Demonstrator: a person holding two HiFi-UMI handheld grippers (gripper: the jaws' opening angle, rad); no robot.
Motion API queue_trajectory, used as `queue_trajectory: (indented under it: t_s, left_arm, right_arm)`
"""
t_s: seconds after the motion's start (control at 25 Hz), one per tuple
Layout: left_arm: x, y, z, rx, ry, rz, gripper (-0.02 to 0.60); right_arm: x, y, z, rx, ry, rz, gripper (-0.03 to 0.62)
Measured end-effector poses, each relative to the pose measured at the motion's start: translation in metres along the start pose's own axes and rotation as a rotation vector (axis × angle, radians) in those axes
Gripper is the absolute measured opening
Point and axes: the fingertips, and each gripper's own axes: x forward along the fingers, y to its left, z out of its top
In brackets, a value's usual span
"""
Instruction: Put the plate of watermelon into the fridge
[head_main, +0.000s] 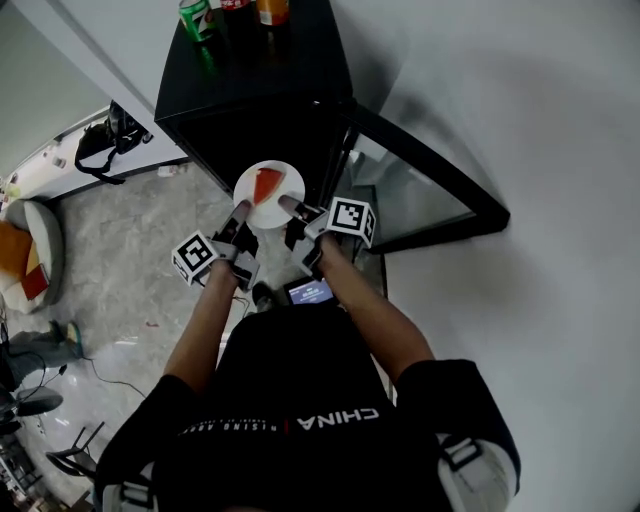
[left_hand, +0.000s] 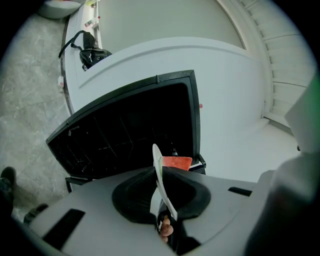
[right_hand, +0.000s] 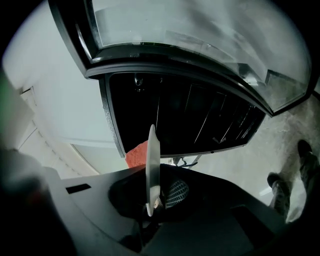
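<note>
At the left, our left gripper (head_main: 240, 213) has its jaws closed on the near-left rim of the plate (head_main: 264, 212). In the left gripper view the white rim runs edge-on between them. We judge the pinch sits at the edge so that the jaws stay off the food.

The plate hangs roughly level in the air, just in front of the open fridge (head_main: 250, 95) and not inside it. The watermelon (head_main: 267, 184) lies on it towards the far side.

On the other side, our right gripper (head_main: 291, 208) clamps the near-right rim the same way, jaws narrow on the plate. We think the two grips on opposite sides are there to keep the plate from tipping.

Farther right, the glass door (head_main: 425, 195) stands swung wide, which leaves the dark opening free to reach.

Counting, we find two grippers, one plate, one slice of watermelon, and one fridge with one door. On the fridge top stand three drinks. From left to right they are a green can (head_main: 197, 17), a red drink (head_main: 234, 4) and an orange drink (head_main: 272, 10), each partly cut off by the frame.
</note>
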Motion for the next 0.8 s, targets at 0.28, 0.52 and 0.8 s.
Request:
queue_trajectory:
  t_s: [0.28, 0.52, 0.8]
  left_arm:
    - [0.0, -0.005, -0.002, 0.013, 0.033, -0.032, 0.041]
    - [0.0, -0.005, -0.003, 0.006, 0.047, -0.033, 0.041]
    - [0.002, -0.003, -0.002, 0.025, 0.057, -0.021, 0.041]
  right_arm:
    - [-0.004, 0.002, -0.001, -0.019, -0.043, 0.015, 0.029]
    - [-0.006, 0.002, -0.002, -0.018, -0.051, 0.012, 0.029]
    - [-0.005, 0.001, -0.001, 0.005, -0.056, 0.01, 0.029]
